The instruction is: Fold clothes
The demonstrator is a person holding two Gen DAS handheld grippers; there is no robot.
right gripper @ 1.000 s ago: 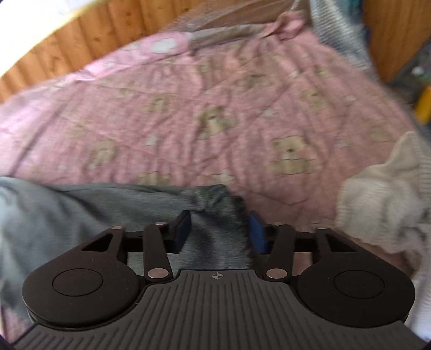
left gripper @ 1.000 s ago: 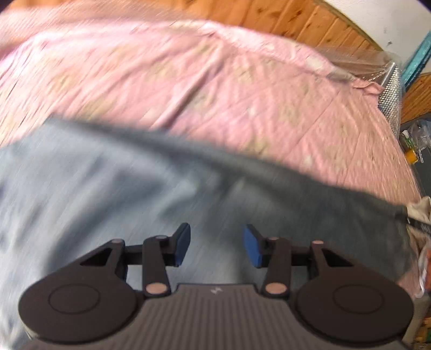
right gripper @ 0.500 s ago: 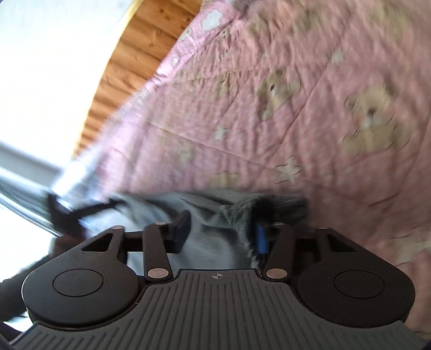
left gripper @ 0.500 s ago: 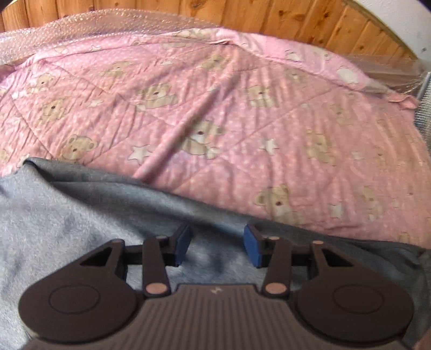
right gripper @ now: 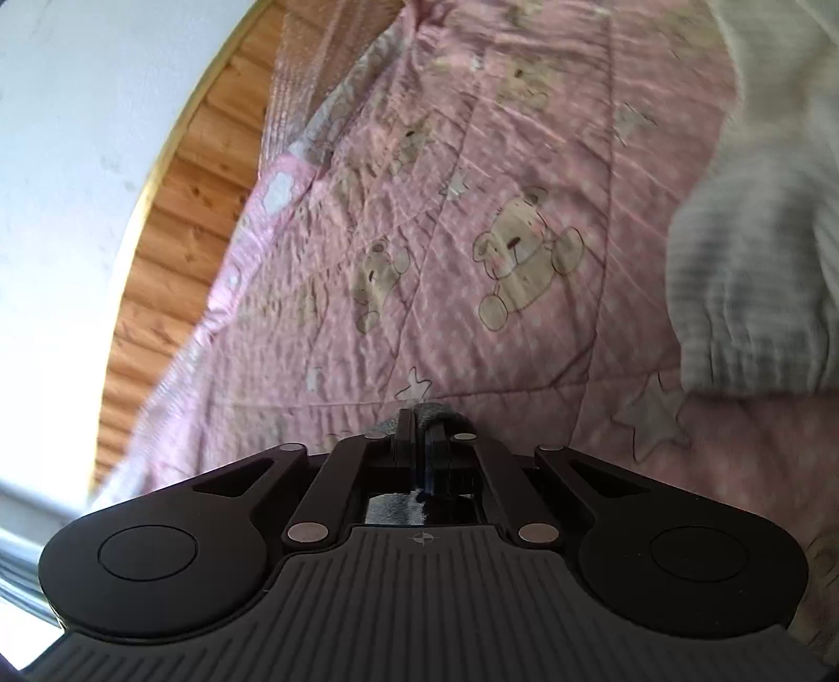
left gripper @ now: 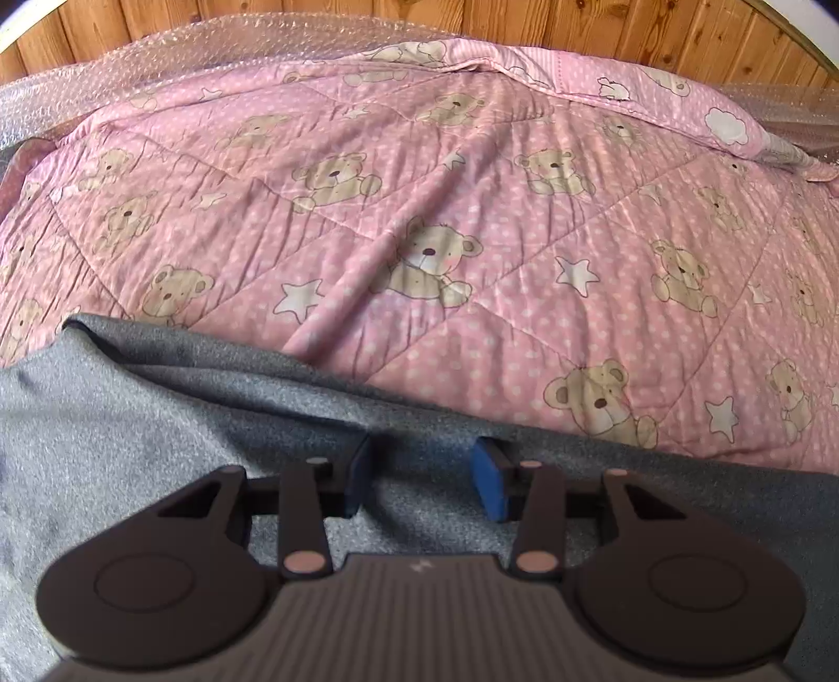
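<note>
A grey garment (left gripper: 131,419) lies spread on the pink teddy-bear quilt (left gripper: 445,236) and fills the lower part of the left wrist view. My left gripper (left gripper: 422,480) is open, its blue pads apart just above the garment's far edge. My right gripper (right gripper: 419,425) is shut on a corner of the grey garment (right gripper: 445,414), a small tuft of which shows past the fingertips. The right view is tilted, looking across the quilt (right gripper: 419,210).
A white knitted garment (right gripper: 755,294) lies on the quilt at the right of the right wrist view. A wooden wall (left gripper: 367,16) runs behind the bed, with bubble wrap (left gripper: 157,68) along the quilt's far edge. A white wall (right gripper: 78,157) is at the left.
My right gripper has closed on the grey garment's corner and rolled sideways. My left gripper has slid forward to the garment's far edge, still open.
</note>
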